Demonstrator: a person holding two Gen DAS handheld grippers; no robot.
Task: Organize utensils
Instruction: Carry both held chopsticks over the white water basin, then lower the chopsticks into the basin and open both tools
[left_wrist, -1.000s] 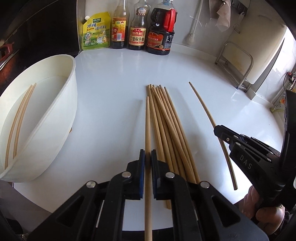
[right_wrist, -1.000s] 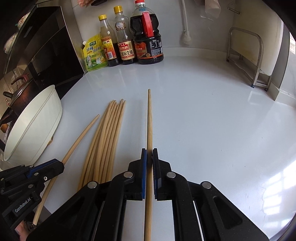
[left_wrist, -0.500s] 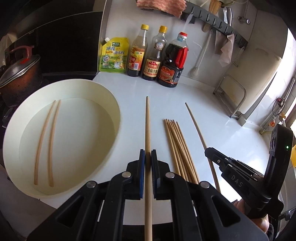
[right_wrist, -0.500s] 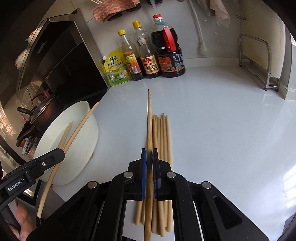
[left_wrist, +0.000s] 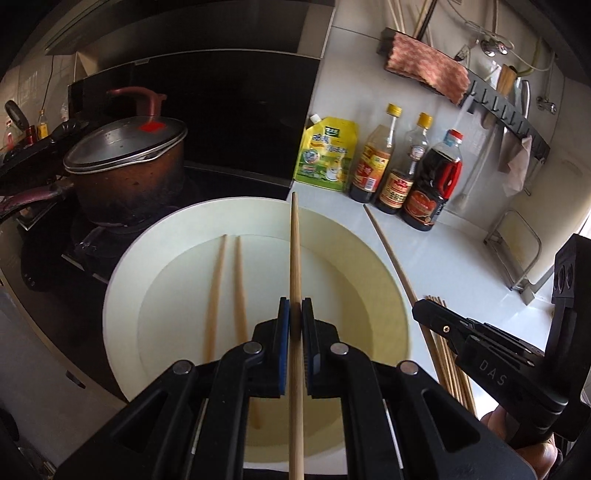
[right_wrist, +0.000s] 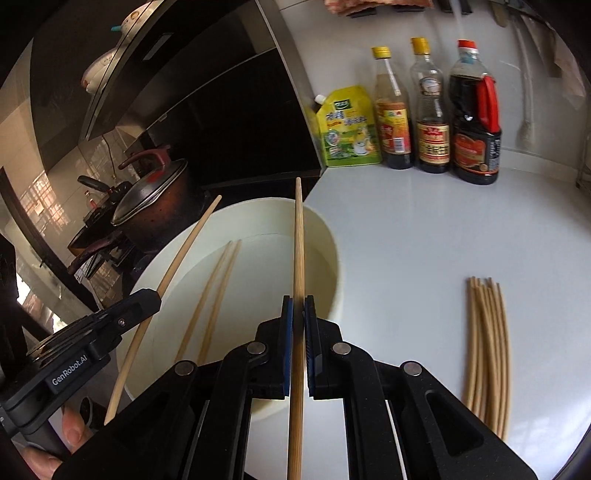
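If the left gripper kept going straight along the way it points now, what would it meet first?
Probably the white basin. The left gripper, shut on a chopstick, points down over it, so the stick's tip would likely reach the far inner wall first, right of the two chopsticks inside. Depth is unclear.

1. A pale wooden chopstick was clamped in the left tool, pointing forward over the white basin.
2. A second chopstick of the same look was clamped in the right tool, its tip above the basin's far rim.
3. Two chopsticks lay side by side on the basin floor, nearly parallel.
4. A bundle of chopsticks lay flat on the white tabletop, apart from the basin, ends roughly aligned.
5. The basin was round, white and deep-walled, at the tabletop's edge.
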